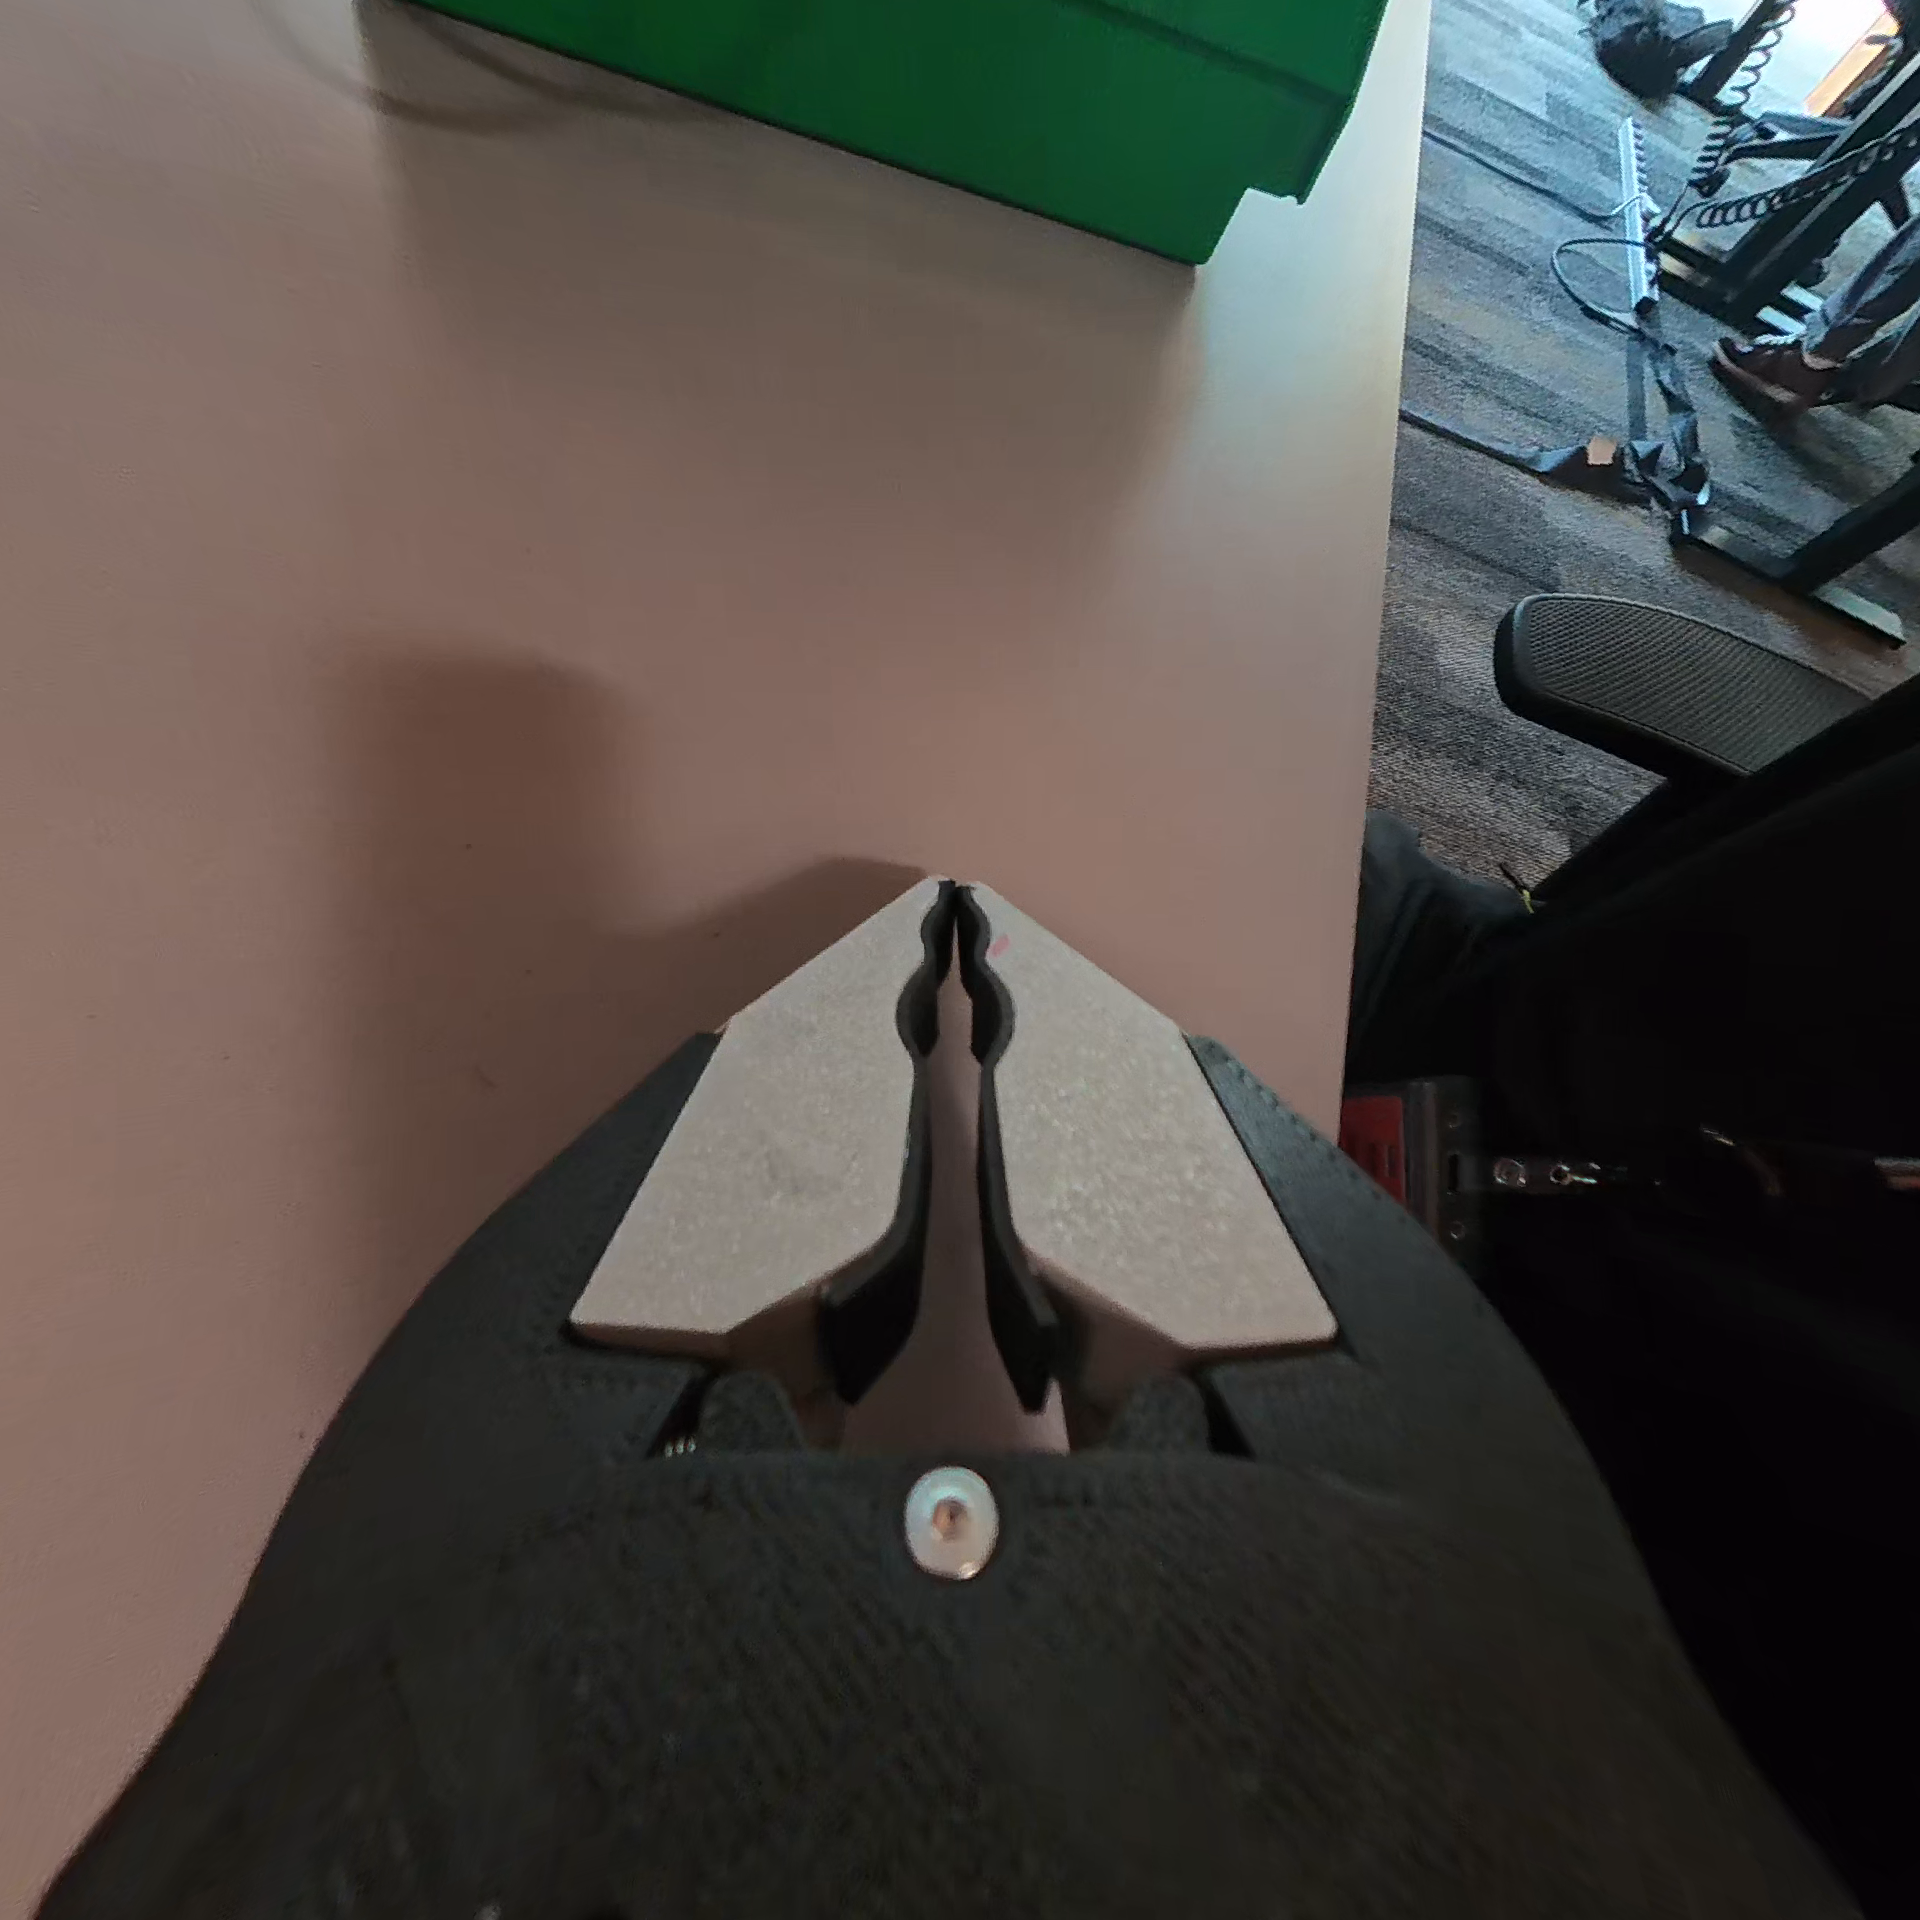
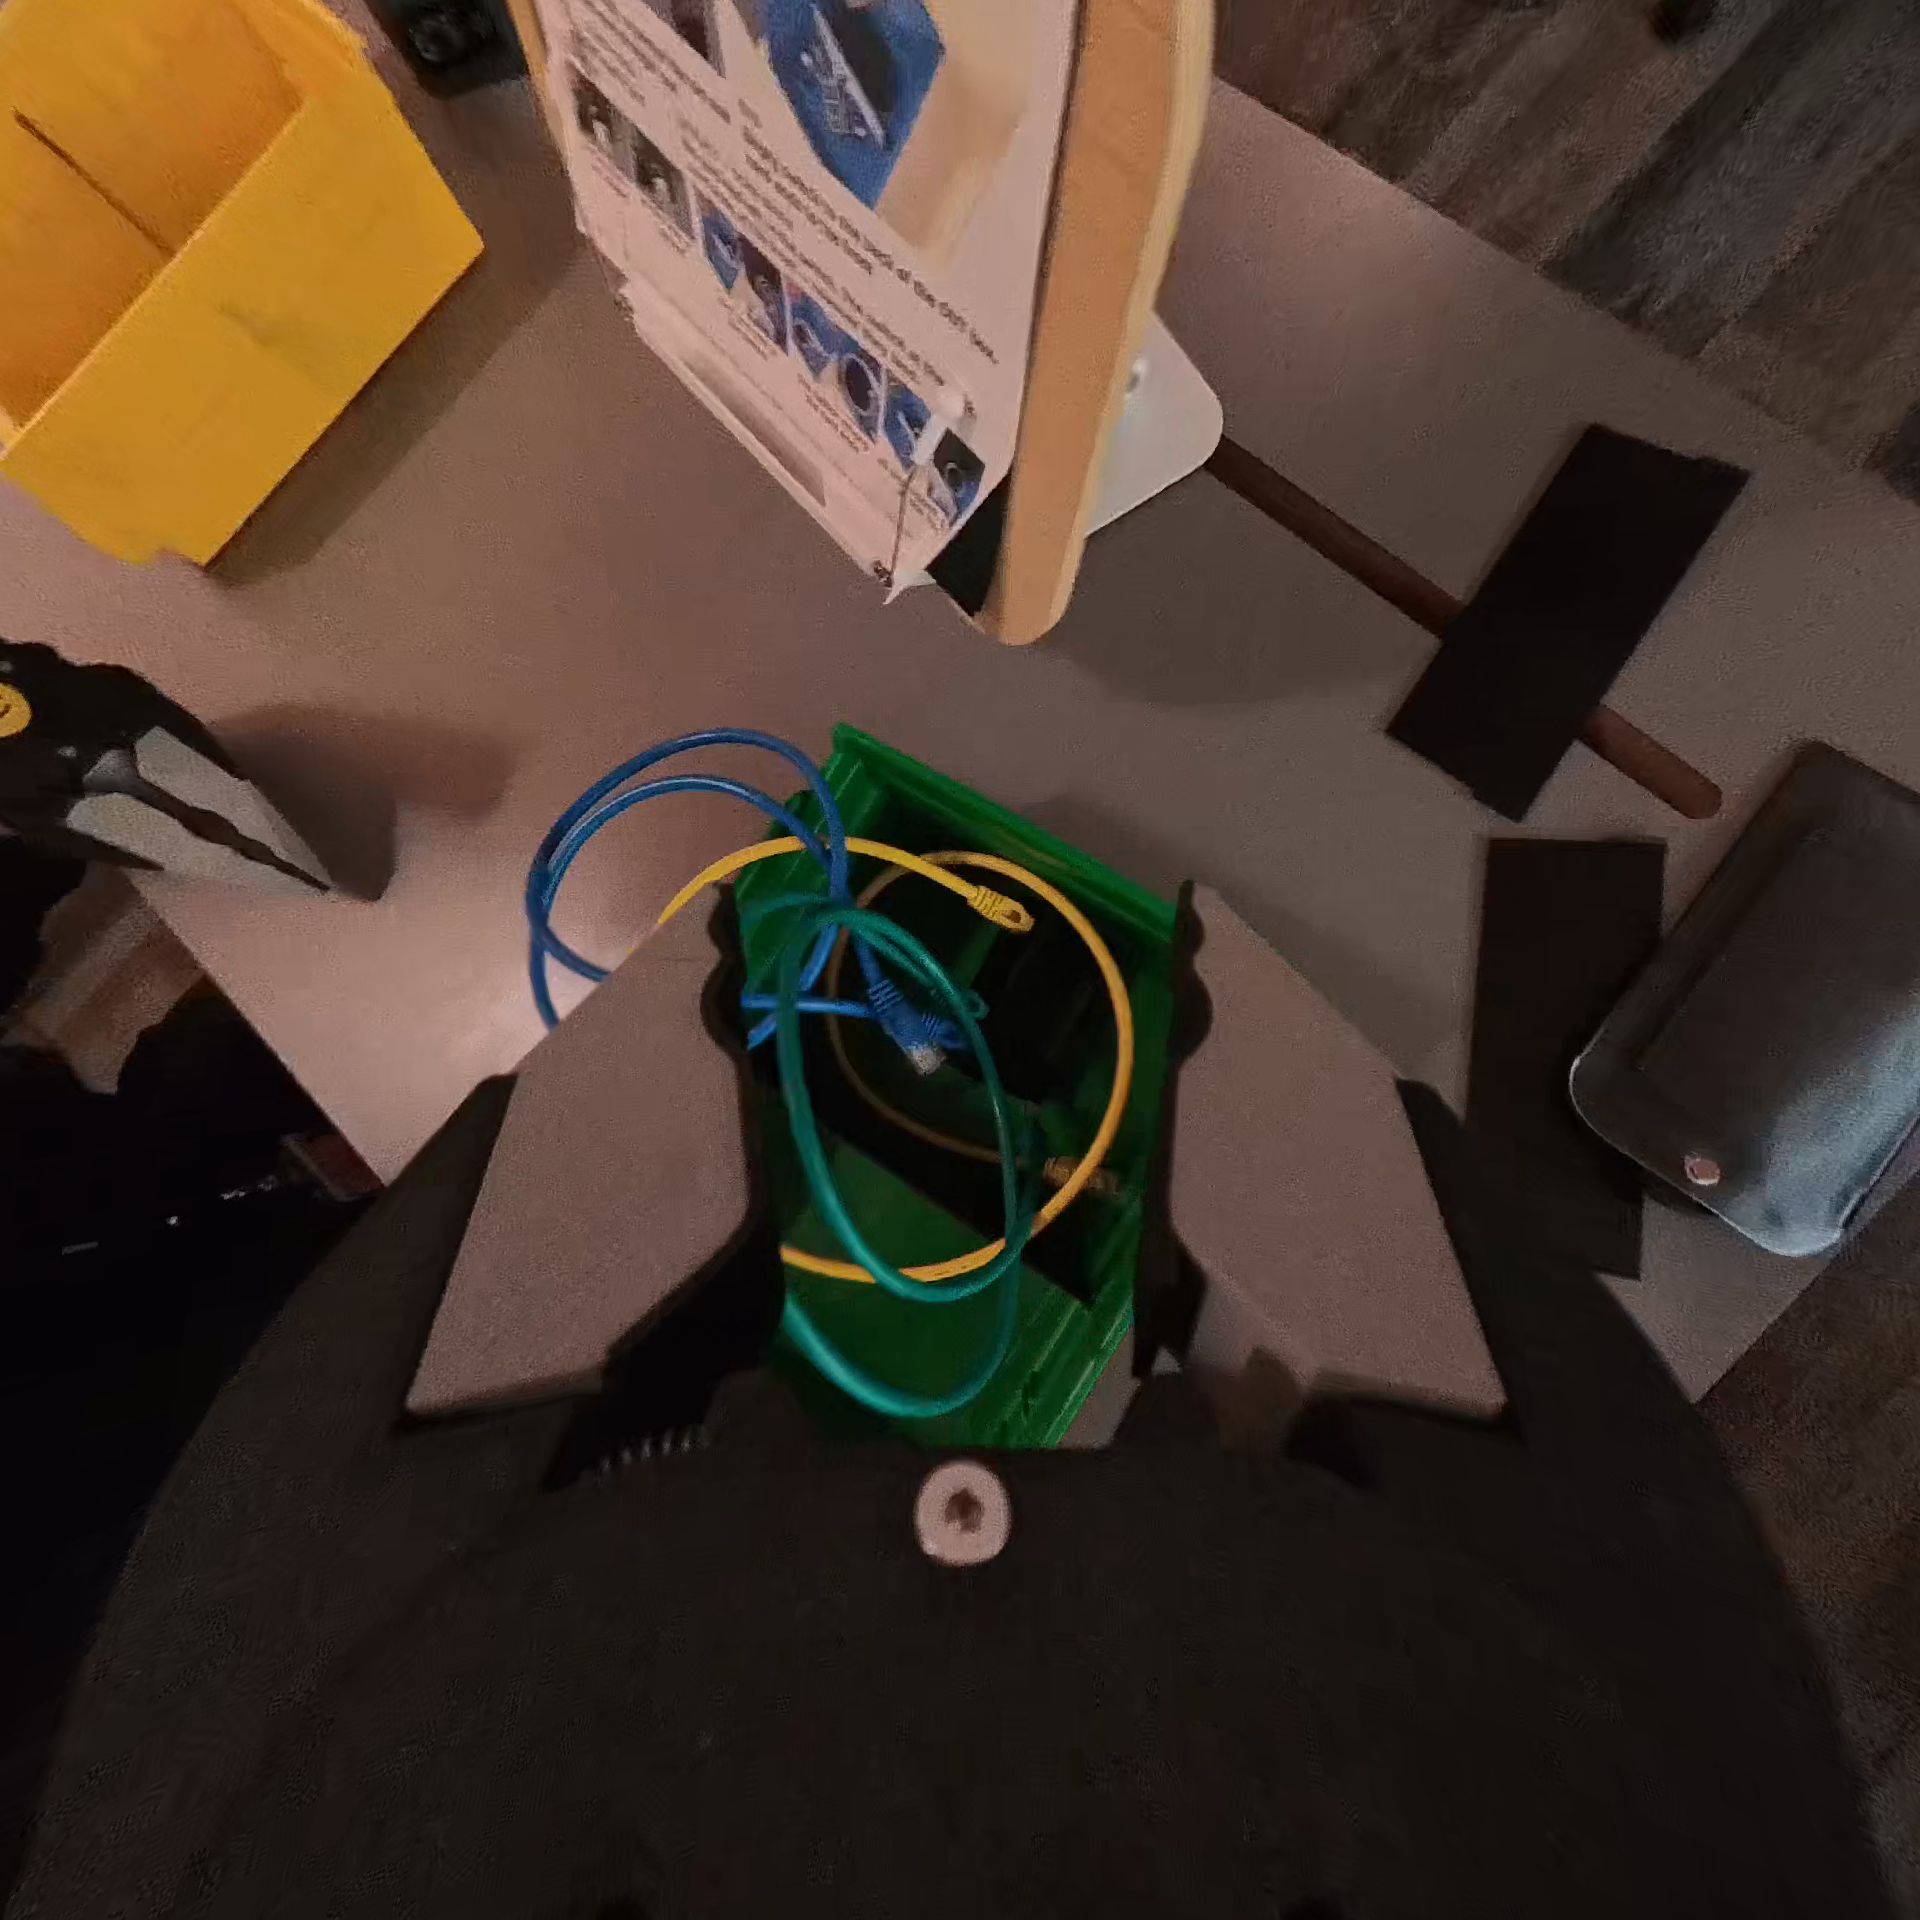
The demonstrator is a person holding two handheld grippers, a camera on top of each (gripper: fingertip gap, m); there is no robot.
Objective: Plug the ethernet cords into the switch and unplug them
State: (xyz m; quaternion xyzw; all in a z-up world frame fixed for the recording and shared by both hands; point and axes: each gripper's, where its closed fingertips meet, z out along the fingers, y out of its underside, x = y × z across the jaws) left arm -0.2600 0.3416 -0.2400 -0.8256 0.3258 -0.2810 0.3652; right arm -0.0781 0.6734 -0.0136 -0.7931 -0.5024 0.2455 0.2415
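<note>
The green bin point(image 1: 935, 94) is cut off by the left wrist view's far edge, while in the right wrist view motion blur smears the cords point(image 2: 914, 1029) and the bin's dark inside hides any switch.

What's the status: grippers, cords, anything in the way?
Left gripper shut, empty, over bare table. Right gripper open above green bin. Blue, yellow, green cords tangled, unplugged. Switch not visible.

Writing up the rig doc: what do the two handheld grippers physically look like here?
Both match: the left gripper and right gripper each have a black, textured body with a silver screw at its centre and two wedge-shaped, speckled light-grey fingers lined with black wavy pads. The left one has a small red mark near one tip. In the right wrist view it also shows a yellow sticker on its body. No cables or sleeves visible.
</note>
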